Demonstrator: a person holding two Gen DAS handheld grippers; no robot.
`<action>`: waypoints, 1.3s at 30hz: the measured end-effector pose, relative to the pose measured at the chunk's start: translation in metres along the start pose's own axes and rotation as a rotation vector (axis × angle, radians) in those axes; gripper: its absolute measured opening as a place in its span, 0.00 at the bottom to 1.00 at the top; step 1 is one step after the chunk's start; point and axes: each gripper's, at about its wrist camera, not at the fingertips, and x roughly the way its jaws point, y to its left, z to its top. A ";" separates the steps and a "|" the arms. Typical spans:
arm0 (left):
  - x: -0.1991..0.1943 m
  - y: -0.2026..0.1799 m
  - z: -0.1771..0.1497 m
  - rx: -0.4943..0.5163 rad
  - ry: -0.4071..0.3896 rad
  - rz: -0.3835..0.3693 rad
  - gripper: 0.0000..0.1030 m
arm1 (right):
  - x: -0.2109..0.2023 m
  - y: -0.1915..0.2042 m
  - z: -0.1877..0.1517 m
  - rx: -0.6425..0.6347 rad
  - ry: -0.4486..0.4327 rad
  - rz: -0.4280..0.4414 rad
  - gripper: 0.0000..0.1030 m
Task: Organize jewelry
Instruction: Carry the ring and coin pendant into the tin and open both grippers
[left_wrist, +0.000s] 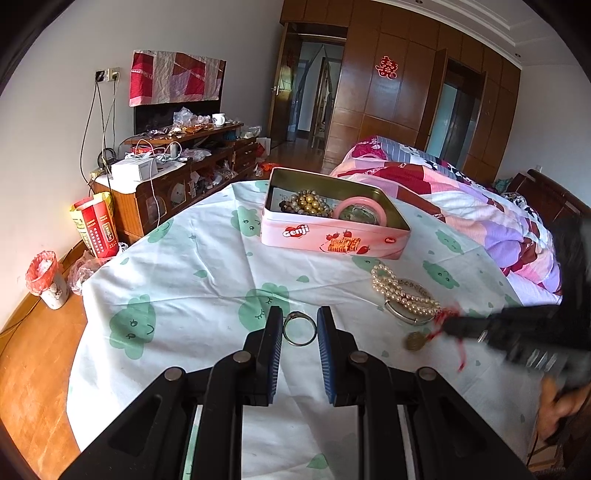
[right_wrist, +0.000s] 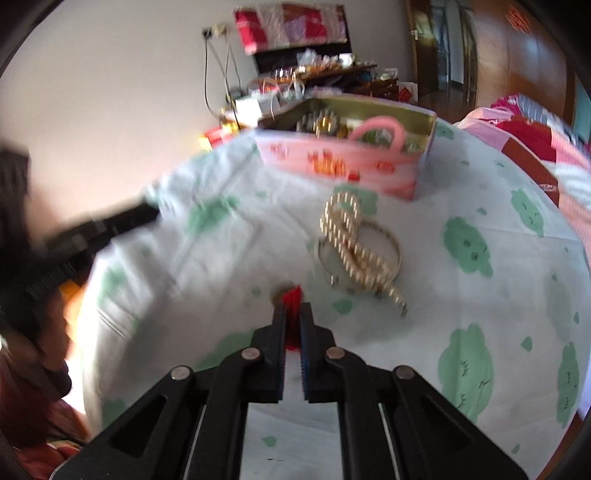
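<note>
Between the left gripper's (left_wrist: 299, 326) blue pads lies a ring (left_wrist: 299, 328), flat on the surface (left_wrist: 192, 280); the jaws stand narrowly apart, and whether they pinch it I cannot tell. Just beyond, the right gripper (right_wrist: 293, 314) is closed on the red cord (right_wrist: 293, 295) of a gold pendant (left_wrist: 415, 340). Lift gently so the cord does not snag the nearby pearl strand (left_wrist: 402, 290) draped over the bangle (left_wrist: 406, 315). Farther off, the pink tin (left_wrist: 334, 236) already holds beads and waits open.
</note>
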 end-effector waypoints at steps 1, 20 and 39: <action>0.000 0.000 0.001 -0.002 -0.002 0.000 0.18 | -0.007 -0.003 0.005 0.016 -0.024 0.016 0.09; 0.029 -0.015 0.049 0.034 -0.070 -0.054 0.18 | -0.041 -0.029 0.110 0.107 -0.293 0.088 0.09; 0.129 -0.011 0.095 0.051 -0.049 -0.007 0.19 | 0.055 -0.065 0.141 0.202 -0.235 0.101 0.09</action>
